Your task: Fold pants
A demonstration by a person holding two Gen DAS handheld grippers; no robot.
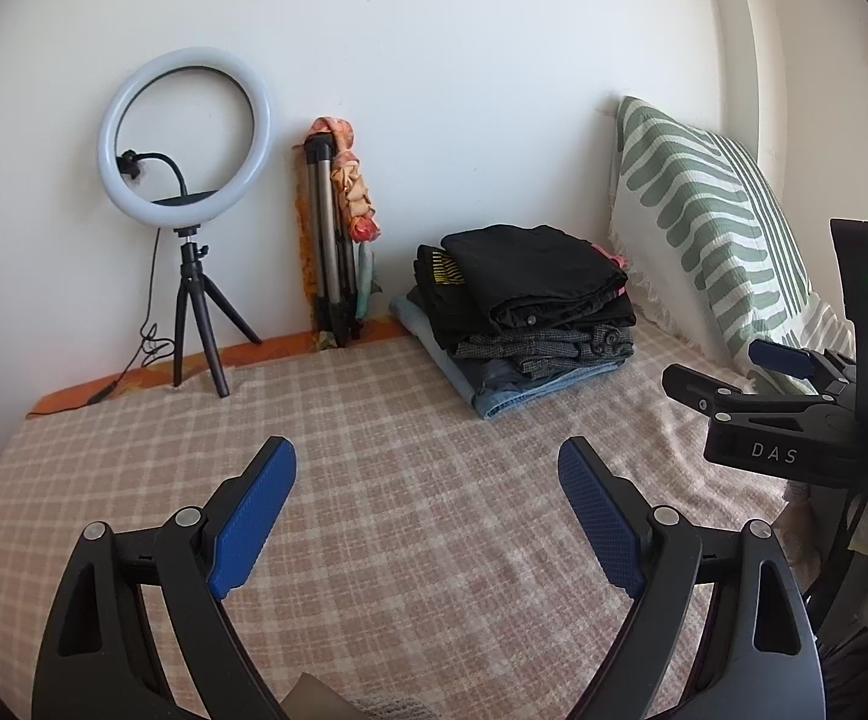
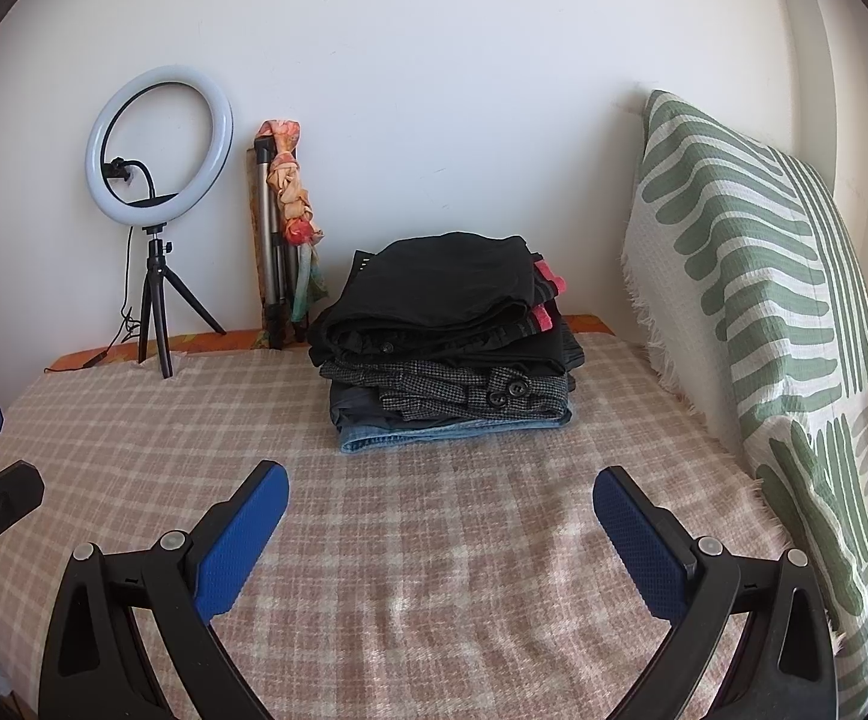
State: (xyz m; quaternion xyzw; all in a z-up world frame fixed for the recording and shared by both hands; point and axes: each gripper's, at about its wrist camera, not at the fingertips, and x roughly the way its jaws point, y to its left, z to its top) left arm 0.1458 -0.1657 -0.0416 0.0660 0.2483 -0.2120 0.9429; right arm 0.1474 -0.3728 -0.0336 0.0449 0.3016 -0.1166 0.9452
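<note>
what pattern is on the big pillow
Green leaf-like stripes on white pillow; clearest in the right wrist view.

The letters "DAS" are printed in pale capitals on the black plastic body of the right gripper (image 1: 728, 381), seen at the right edge of the left wrist frame. A yellow print on a black folded garment (image 1: 443, 273) in the stack cannot be read. No other text is legible.

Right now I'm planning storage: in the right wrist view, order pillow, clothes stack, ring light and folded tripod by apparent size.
1. pillow, though it is nearest the camera
2. clothes stack
3. ring light with stand
4. folded tripod, close to the ring light
</note>
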